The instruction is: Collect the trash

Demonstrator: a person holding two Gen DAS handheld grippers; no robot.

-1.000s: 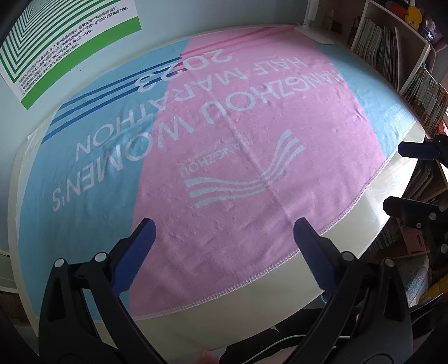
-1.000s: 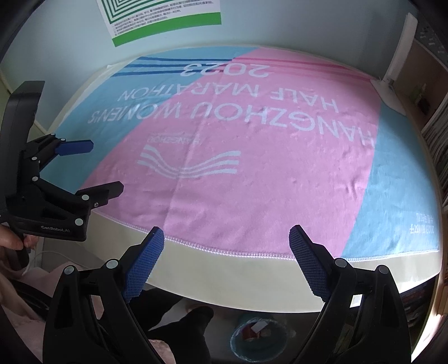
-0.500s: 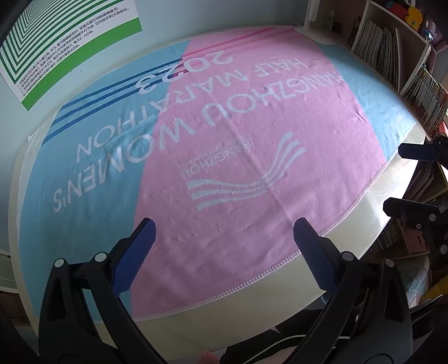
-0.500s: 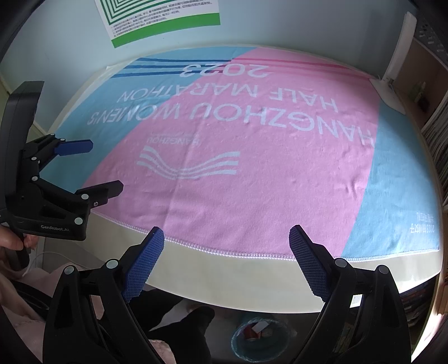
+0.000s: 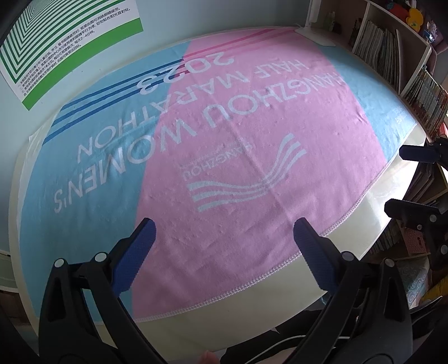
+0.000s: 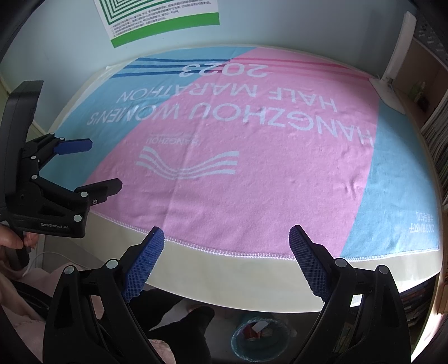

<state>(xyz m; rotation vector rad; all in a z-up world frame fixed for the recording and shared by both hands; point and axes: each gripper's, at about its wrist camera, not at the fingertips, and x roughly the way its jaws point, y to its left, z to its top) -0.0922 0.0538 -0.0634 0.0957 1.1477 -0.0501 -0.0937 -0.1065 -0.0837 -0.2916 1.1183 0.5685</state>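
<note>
A pink and light-blue towel printed with marathon lettering covers the cream table. No loose trash shows on it. My left gripper hovers open over the towel's near edge with nothing between its blue pads. My right gripper is open and empty too, above the table's front rim. Each gripper shows in the other's view: the left gripper at the left, the right gripper at the right edge. A small bin with a blue liner holds some scraps on the floor below the table front.
A bookshelf packed with books stands along the right side. A white lamp base sits at the far right corner. A green-and-white poster hangs on the back wall. A hand holds the left gripper's handle; dark-clothed legs are under the table.
The right wrist view has shifted slightly, so a little more of the bin shows. Both grippers stay open and nearly still.
</note>
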